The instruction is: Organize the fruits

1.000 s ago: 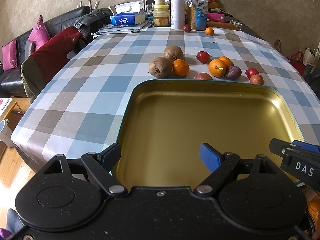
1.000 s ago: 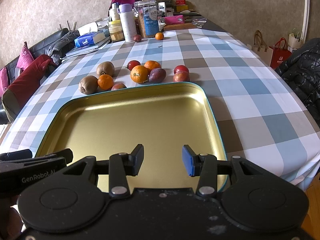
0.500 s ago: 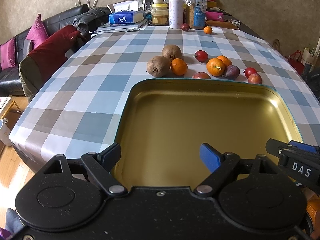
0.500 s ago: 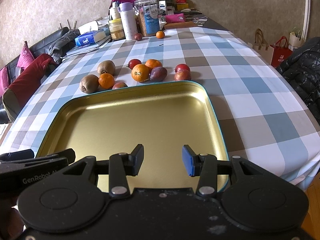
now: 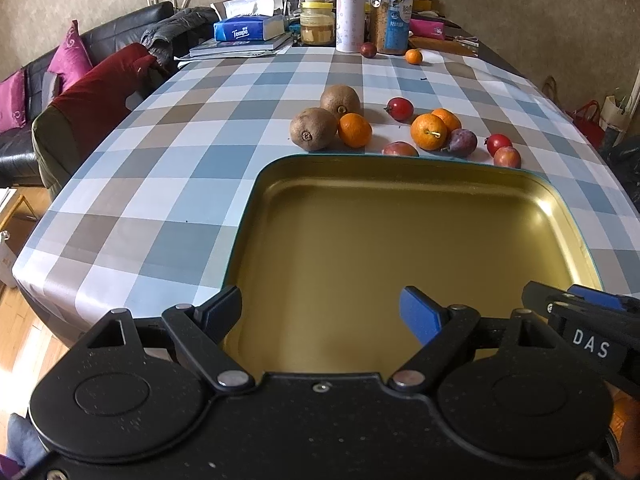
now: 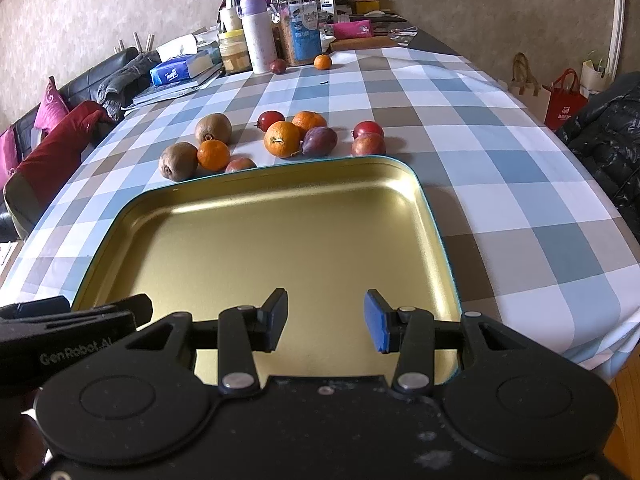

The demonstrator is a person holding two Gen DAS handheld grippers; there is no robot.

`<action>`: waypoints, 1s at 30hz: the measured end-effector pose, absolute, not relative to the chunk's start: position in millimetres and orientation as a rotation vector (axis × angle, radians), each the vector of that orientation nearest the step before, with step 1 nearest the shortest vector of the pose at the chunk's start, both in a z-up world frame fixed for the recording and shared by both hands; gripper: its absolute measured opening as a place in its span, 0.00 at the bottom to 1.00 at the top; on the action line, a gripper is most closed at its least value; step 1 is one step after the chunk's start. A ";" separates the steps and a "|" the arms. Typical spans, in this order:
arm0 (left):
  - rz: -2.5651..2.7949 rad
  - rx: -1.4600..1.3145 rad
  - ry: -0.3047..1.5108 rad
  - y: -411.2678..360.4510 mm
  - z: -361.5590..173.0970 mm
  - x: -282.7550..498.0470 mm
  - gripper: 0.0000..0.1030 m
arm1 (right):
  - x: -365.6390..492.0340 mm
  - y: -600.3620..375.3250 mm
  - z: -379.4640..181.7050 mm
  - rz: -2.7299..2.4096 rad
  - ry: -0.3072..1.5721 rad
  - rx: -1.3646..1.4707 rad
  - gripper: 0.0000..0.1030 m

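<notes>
Just past the far rim of the gold tray (image 5: 400, 240) the fruit sits in a loose row on the checked tablecloth (image 5: 168, 184): two kiwis (image 5: 313, 128) touching a small orange (image 5: 354, 130) toward the left, a reddish plum (image 5: 400, 148) right up against the rim, then two more oranges (image 5: 429, 131) with a purple plum (image 5: 461, 142) pressed beside them, a red fruit (image 5: 400, 103) a bit behind, and two red ones (image 6: 368, 138) near the tray's far right corner. Nothing's in the tray so far. Left gripper (image 5: 320, 312) hangs over the tray's near left corner, jaws spread wide and holding nothing; right gripper (image 6: 326, 318) is over the near edge, gapped a bit narrower, also holding nothing. Way back at the table's far end there's another plum (image 6: 278, 65) and a little orange (image 6: 322, 61) next to a white bottle (image 6: 258, 40), jars (image 6: 298, 26) and a tissue box (image 5: 248, 29).
</notes>
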State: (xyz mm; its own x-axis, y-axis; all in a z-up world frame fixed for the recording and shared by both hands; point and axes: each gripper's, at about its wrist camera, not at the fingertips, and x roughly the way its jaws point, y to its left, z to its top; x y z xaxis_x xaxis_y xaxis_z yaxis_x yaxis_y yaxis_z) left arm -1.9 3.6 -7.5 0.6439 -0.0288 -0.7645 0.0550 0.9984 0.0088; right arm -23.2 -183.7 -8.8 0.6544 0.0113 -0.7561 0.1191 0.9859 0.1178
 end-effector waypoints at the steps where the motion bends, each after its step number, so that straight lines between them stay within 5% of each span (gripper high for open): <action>1: -0.046 0.034 0.870 3.8 -7.5 -1.7 0.85 | -22.6 -183.7 -8.8 -0.061 0.858 0.161 0.43; 30: -0.122 0.015 1.002 14.8 11.4 63.7 0.85 | 50.3 -210.4 6.8 -0.055 1.029 0.174 0.42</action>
State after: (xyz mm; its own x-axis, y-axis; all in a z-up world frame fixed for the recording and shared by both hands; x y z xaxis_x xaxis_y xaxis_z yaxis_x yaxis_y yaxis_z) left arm 63.7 14.8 11.4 0.5321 -0.0957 -0.8413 0.1090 0.9931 -0.0440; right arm 50.3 -210.4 6.8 0.5153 0.0368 -0.8562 0.1270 0.9848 0.1188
